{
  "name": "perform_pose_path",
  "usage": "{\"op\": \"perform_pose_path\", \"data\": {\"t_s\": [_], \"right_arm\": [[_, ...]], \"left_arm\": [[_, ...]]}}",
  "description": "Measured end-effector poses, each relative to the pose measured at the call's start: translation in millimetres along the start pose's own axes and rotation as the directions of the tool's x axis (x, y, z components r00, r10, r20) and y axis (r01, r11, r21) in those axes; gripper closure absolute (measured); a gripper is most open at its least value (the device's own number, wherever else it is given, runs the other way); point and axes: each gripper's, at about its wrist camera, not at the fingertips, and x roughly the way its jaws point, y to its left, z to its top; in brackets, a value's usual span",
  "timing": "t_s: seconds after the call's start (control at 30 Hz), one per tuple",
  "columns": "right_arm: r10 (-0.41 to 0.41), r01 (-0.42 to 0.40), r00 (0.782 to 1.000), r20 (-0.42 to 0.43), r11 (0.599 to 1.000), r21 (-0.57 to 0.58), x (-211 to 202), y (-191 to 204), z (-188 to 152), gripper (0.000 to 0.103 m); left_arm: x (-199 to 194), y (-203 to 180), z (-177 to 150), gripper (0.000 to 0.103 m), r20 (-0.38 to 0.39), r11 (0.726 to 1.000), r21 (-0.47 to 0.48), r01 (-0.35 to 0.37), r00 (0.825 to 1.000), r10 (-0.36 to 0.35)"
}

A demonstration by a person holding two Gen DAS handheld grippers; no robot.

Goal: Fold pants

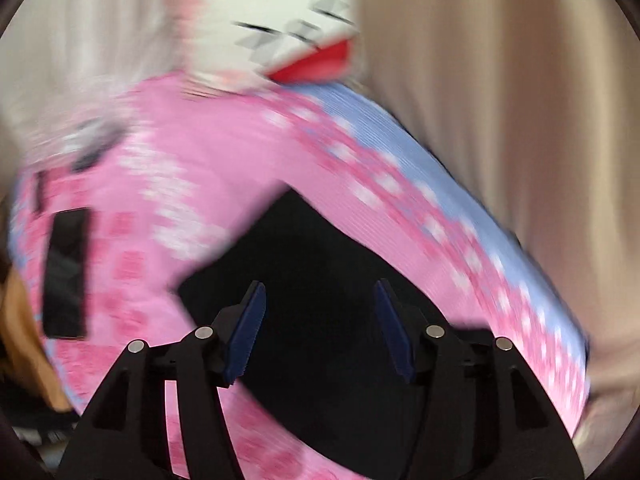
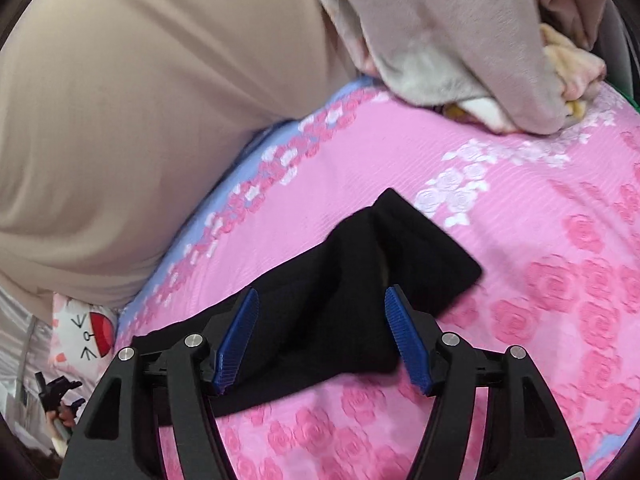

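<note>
Pants (image 2: 352, 280), black and partly folded, lie on the pink rose-print bed cover (image 2: 520, 208), directly ahead of and beneath both claws. Right claw (image 2: 322, 340): jaws spread, gripping nothing, the cloth between its blue pads. Left claw (image 1: 320, 332): jaws likewise apart over the dark fabric; its view is motion-blurred. A beige curtain (image 2: 120, 120) borders the bed's blue edge; bare cover lies beyond the pants toward a heap of blankets (image 2: 460, 40).
</note>
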Motion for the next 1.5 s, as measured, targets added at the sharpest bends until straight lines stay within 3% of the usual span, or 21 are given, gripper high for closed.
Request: {"op": "perform_pose_path", "data": {"t_s": [0.07,0.1,0.17,0.23,0.33,0.37,0.4,0.43,0.53,0.63,0.77,0.9,0.97,1.0,1.03,1.1,1.17,1.27,1.37,1.43,1.5], "right_arm": [[-0.150,0.151,0.988,-0.032,0.989,0.007,28.3,4.8,10.6,0.052],[-0.180,0.180,0.982,-0.053,0.984,-0.006,38.7,7.0,15.2,0.099],[-0.147,0.147,0.989,-0.033,0.989,-0.020,42.7,19.1,26.6,0.096],[-0.032,0.047,0.995,0.091,0.986,-0.162,11.8,56.0,37.7,0.096],[0.054,0.080,0.952,0.301,0.905,-0.417,-46.2,100.2,31.0,0.095],[0.034,0.121,0.945,0.325,0.887,-0.446,-53.2,99.3,27.2,0.080],[-0.040,0.196,0.941,0.337,0.873,-0.446,-55.7,87.1,21.4,0.041],[-0.129,0.281,0.927,0.352,0.862,-0.422,-56.1,73.0,16.0,0.023],[-0.339,0.416,0.898,0.280,0.862,-0.292,-61.2,12.3,-7.5,0.028],[-0.237,0.259,0.954,0.183,0.960,-0.106,-78.2,-29.0,-31.4,0.037],[-0.102,0.105,0.985,0.138,0.994,-0.011,-72.8,-29.5,-31.6,0.037],[-0.182,0.193,0.977,0.116,0.976,-0.097,-41.6,-17.2,-19.4,0.037],[-0.213,0.221,0.975,0.065,0.962,-0.160,-14.4,-18.4,-8.2,0.056],[-0.227,0.224,0.974,0.008,0.953,-0.204,5.8,-17.4,-3.8,0.089],[-0.250,0.239,0.968,-0.018,0.942,-0.236,17.0,-15.6,-1.8,0.095],[-0.272,0.265,0.962,0.027,0.901,-0.343,20.6,7.4,3.0,0.096],[-0.188,0.256,0.963,0.195,0.868,-0.426,-13.6,39.9,12.1,0.096],[-0.104,0.233,0.947,0.304,0.874,-0.427,-44.1,47.8,26.8,0.096],[-0.244,0.324,0.940,0.239,0.857,-0.401,-9.2,10.1,39.6,0.088],[-0.471,0.479,0.876,0.105,0.817,-0.321,29.7,-32.4,38.2,0.084],[-0.456,0.468,0.883,0.107,0.847,-0.253,22.8,-43.9,28.6,0.083]], "left_arm": [[8.9,-24.0,-13.5,0.048,-0.046,0.997,0.069,0.046,0.998,-0.043],[14.0,-33.6,-18.8,0.048,-0.067,0.993,0.099,0.061,0.996,-0.055],[21.9,-47.6,-26.4,0.048,-0.100,0.988,0.135,0.082,0.993,-0.068],[24.6,-52.7,-29.3,0.048,-0.109,0.984,0.152,0.091,0.991,-0.075],[25.6,-51.2,-30.6,0.048,-0.099,0.980,0.182,0.077,0.993,-0.060],[26.6,-49.4,-30.5,0.047,-0.095,0.980,0.189,0.064,0.994,-0.047],[29.4,-46.7,-32.5,0.047,-0.093,0.979,0.195,0.055,0.995,-0.037],[29.9,-44.6,-36.5,0.047,-0.096,0.979,0.198,0.055,0.995,-0.036],[41.0,-33.3,-43.1,0.047,-0.138,0.981,0.187,0.046,0.990,-0.020],[50.2,-33.3,-44.7,0.047,-0.148,0.980,0.199,0.016,0.989,0.014],[50.8,-60.1,-46.1,0.047,-0.127,0.967,0.251,0.038,0.992,-0.006],[44.0,-95.2,-59.3,0.045,-0.147,0.940,0.315,0.130,0.985,-0.087],[42.1,-106.3,-66.8,0.038,-0.168,0.926,0.337,0.170,0.979,-0.118],[41.1,-108.1,-69.1,0.036,-0.171,0.923,0.341,0.177,0.977,-0.125],[39.9,-107.8,-70.5,0.036,-0.165,0.923,0.344,0.172,0.979,-0.121],[37.7,-102.0,-70.0,0.036,-0.146,0.928,0.344,0.144,0.984,-0.099],[33.8,-90.0,-64.7,0.036,-0.114,0.939,0.328,0.101,0.991,-0.067],[29.8,-72.1,-57.7,0.036,-0.079,0.954,0.296,0.055,0.996,-0.033],[36.6,-63.9,-58.6,0.035,-0.074,0.961,0.275,0.036,0.997,-0.016],[45.7,-64.6,-64.0,0.035,-0.098,0.960,0.278,0.034,0.995,-0.007],[52.6,-67.7,-69.1,0.035,-0.132,0.956,0.292,0.039,0.991,0.000]]}}
